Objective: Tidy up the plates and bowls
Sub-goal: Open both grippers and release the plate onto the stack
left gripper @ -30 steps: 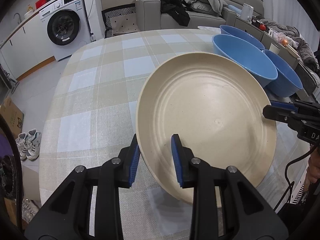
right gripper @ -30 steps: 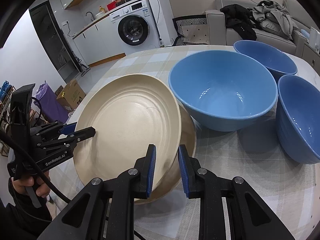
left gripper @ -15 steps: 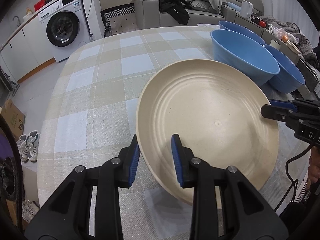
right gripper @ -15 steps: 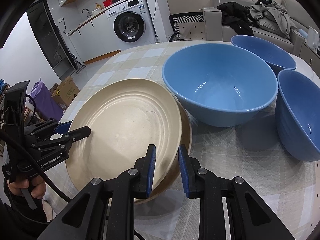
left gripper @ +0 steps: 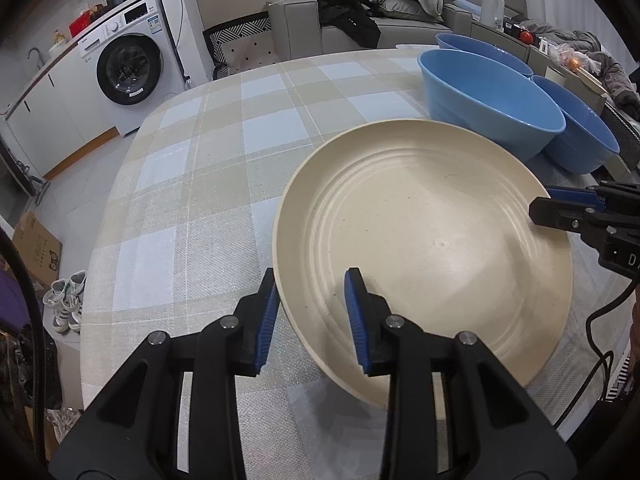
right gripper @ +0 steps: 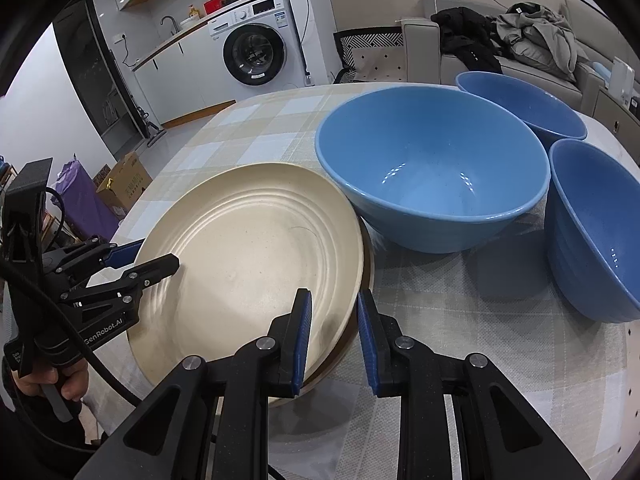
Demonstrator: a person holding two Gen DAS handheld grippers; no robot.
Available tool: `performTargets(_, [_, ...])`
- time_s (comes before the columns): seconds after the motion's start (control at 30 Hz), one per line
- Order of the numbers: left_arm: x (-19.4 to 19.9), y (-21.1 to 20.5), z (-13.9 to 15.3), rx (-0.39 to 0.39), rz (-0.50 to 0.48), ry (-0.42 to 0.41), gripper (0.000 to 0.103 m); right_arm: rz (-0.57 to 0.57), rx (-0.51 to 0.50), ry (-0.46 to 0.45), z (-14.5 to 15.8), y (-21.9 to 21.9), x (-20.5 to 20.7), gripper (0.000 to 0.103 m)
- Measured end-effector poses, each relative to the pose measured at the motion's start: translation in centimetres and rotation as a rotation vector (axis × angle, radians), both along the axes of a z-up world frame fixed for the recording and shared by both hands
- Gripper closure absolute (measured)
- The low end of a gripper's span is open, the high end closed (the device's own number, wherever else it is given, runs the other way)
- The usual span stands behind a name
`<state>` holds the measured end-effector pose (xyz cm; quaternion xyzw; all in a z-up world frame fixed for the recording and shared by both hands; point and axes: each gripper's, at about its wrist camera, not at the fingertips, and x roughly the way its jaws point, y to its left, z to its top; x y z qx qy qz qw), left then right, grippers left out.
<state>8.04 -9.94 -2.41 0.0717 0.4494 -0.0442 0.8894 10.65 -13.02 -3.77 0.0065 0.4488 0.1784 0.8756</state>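
Since the cream top plate is sitting nested on a second plate on the checked surface, just in front of the three blue bowls, everything hinges on its two opposite rims. Right fingers look clenched on the near-right rim. Left fingers straddle the opposite rim but look released, pads barely off it.

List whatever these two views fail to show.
- Lower plate: right wrist view, only a rim sliver shows; the cream plate covers it.
- Farthest blue bowl: left wrist view, mostly behind the large blue bowl.
- Right gripper: left wrist view, cut off by the right edge.
- Left gripper: whether its pads press the plate rim is unclear in both views.
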Motion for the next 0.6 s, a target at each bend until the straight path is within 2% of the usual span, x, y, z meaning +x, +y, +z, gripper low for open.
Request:
performTargets(0.37, [0.1,-0.5,-0.5,0.054,0.002,-0.018,0.074,0.004,-0.08,-0.037,-0.2,0.9,-0.4,0.078])
performTargets(0.6, [0.1,-0.6,-0.8,0.054,-0.018,-0.002,0.074,0.005,-0.117,-0.054,-0.5,1.1,-0.7,0.077])
